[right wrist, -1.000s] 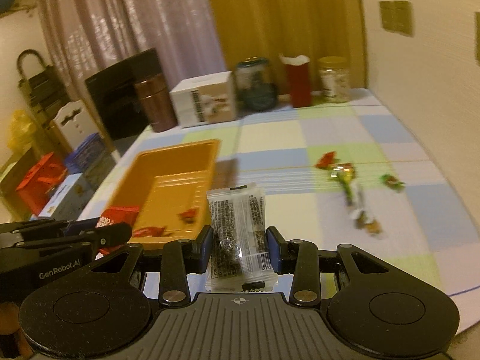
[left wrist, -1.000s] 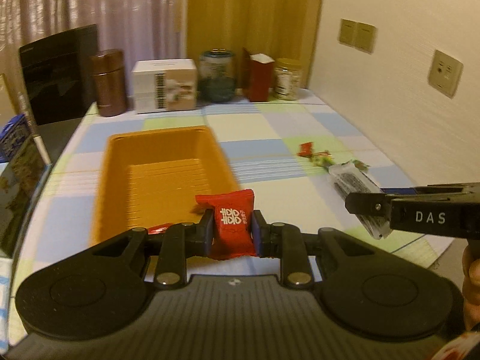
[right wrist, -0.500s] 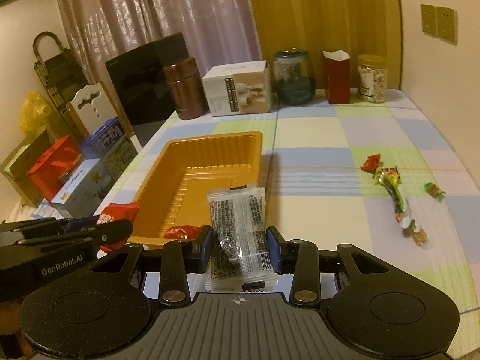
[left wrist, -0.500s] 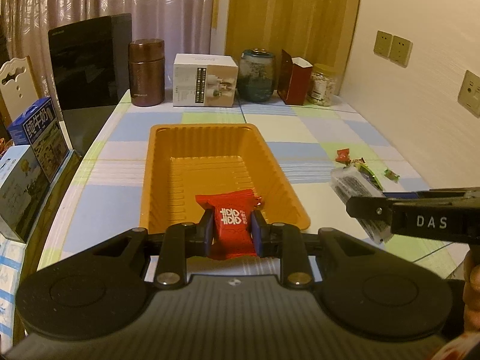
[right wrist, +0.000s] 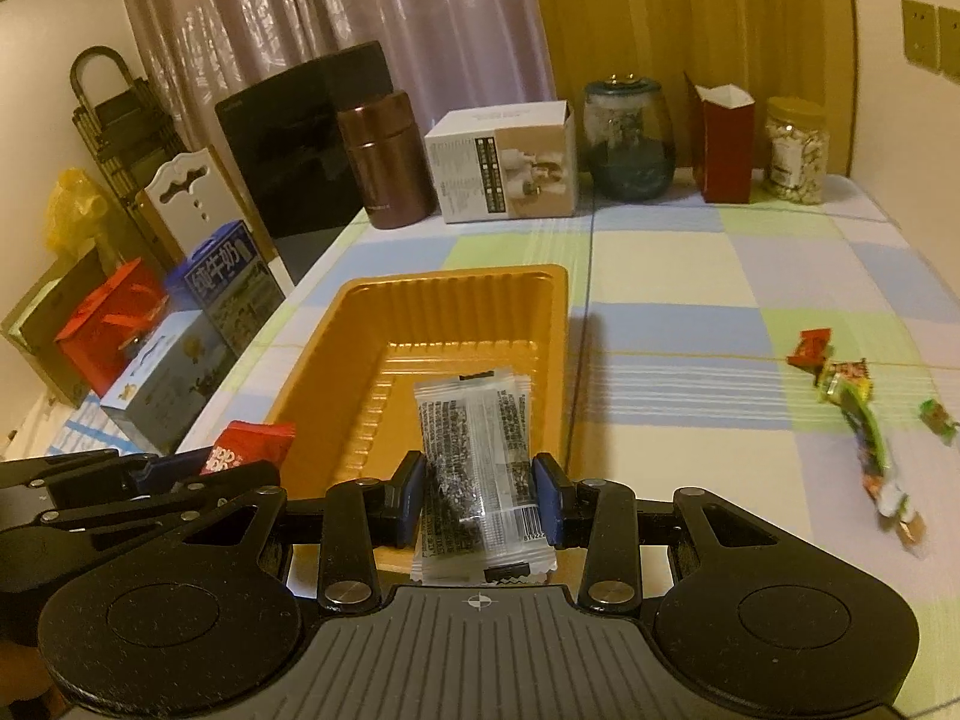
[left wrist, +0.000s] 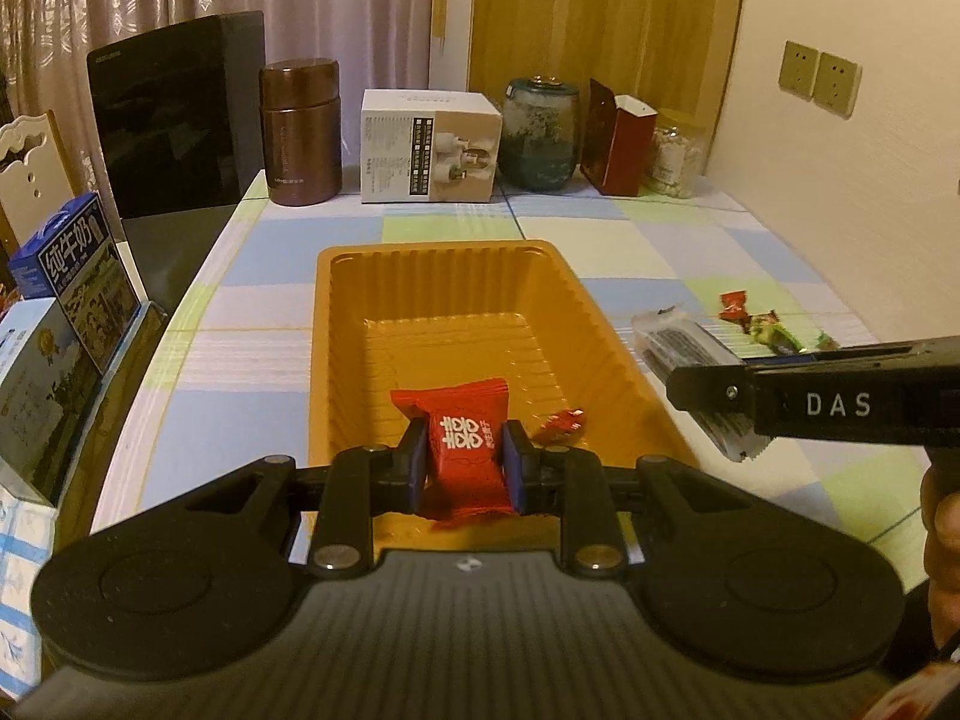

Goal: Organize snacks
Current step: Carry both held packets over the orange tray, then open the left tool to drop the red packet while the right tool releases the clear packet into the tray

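The left gripper (left wrist: 465,468) pinches a red candy packet (left wrist: 462,450) between its blue pads, holding it over the near end of the orange tray (left wrist: 336,324); in the right wrist view this gripper (right wrist: 198,468) shows at about eight o'clock with the red packet (right wrist: 249,444) sticking up from it. The right gripper (right wrist: 477,495) is clamped on a clear packet of dark snack (right wrist: 474,438), also held above the tray's (right wrist: 540,300) near end; in the left wrist view that packet (left wrist: 684,354) hangs at about three o'clock, just beside the tray's right rim. Inside the tray a small red wrapped sweet (left wrist: 564,423) lies near the front right corner. On the checked tablecloth (right wrist: 690,276) toward three o'clock lie several loose sweets (right wrist: 852,396), well apart from the tray. At the far edge, around twelve o'clock, stand a brown canister (left wrist: 300,132), a white box (left wrist: 429,147), a dark glass jar (left wrist: 540,132), a red carton (left wrist: 621,144) and a clear jar (left wrist: 675,156). Off the table toward nine o'clock sit blue milk cartons (left wrist: 72,276).
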Available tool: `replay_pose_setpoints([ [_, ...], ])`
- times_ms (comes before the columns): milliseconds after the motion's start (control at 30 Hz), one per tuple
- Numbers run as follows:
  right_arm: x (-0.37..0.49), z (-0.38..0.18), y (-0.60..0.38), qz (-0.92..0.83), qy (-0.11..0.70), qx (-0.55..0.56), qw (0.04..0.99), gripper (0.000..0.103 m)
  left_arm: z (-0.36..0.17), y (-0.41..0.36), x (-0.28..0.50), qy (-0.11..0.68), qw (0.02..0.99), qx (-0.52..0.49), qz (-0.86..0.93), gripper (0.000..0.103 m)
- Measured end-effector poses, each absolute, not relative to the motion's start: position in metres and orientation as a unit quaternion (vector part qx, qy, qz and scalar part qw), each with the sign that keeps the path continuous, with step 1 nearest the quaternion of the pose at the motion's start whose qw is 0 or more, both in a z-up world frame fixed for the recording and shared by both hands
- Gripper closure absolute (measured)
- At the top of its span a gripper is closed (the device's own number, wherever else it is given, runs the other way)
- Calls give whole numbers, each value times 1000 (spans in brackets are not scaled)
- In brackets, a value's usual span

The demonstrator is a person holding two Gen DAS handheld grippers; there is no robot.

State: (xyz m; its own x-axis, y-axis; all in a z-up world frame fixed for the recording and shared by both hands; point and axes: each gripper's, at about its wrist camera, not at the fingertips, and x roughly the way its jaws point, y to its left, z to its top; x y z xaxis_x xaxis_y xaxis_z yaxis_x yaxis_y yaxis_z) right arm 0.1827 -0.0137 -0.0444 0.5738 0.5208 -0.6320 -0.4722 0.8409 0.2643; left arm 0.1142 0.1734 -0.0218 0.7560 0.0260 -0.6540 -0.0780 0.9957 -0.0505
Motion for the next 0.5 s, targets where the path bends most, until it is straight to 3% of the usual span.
replay_pose_setpoints([
  [433,222,-68,7,281,389,48,876,64,-46,186,159,365,931,-20,12,79],
  [500,224,-70,8,280,391,50,875,64,-51,186,162,368,930,-15,11,67],
])
